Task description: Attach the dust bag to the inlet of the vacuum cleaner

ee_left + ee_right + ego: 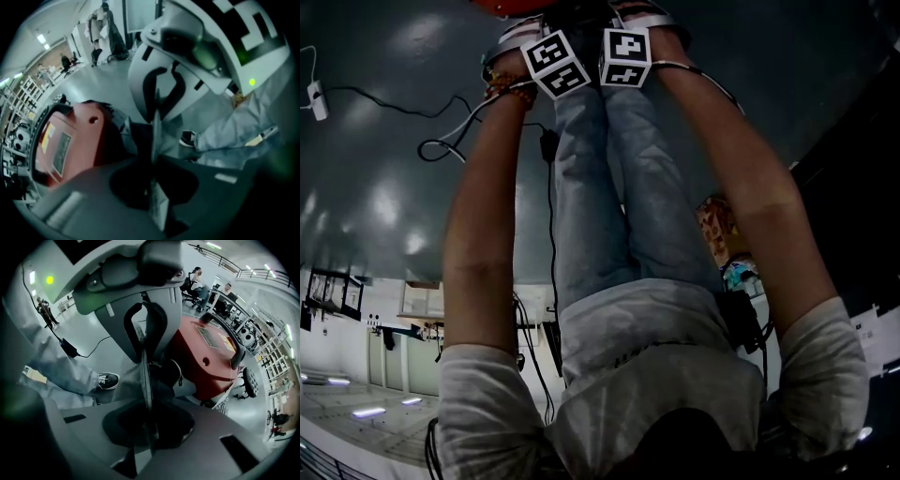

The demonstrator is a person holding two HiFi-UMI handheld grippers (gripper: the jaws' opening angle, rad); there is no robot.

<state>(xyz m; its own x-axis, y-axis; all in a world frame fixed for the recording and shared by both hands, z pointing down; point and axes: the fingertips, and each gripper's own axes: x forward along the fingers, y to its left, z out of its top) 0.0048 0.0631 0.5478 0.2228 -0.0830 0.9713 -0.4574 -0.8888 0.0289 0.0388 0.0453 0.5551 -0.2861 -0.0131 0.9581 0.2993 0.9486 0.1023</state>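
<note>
Your left gripper (153,157) and right gripper (146,397) both pinch the dust bag (133,378) edge-on, with the vacuum cleaner (211,357) at two o'clock in the right gripper view; uneven pulling could slip or tear the bag before it seats.

Both bare arms, left (483,216) and right (750,187), extend straight out, grey short sleeves at the shoulders. The left grey two-jaw gripper (153,157) and right grey two-jaw gripper (146,394) sit side by side, facing each other. Each has its jaws pressed together on one thin grey sheet (156,133).
</note>
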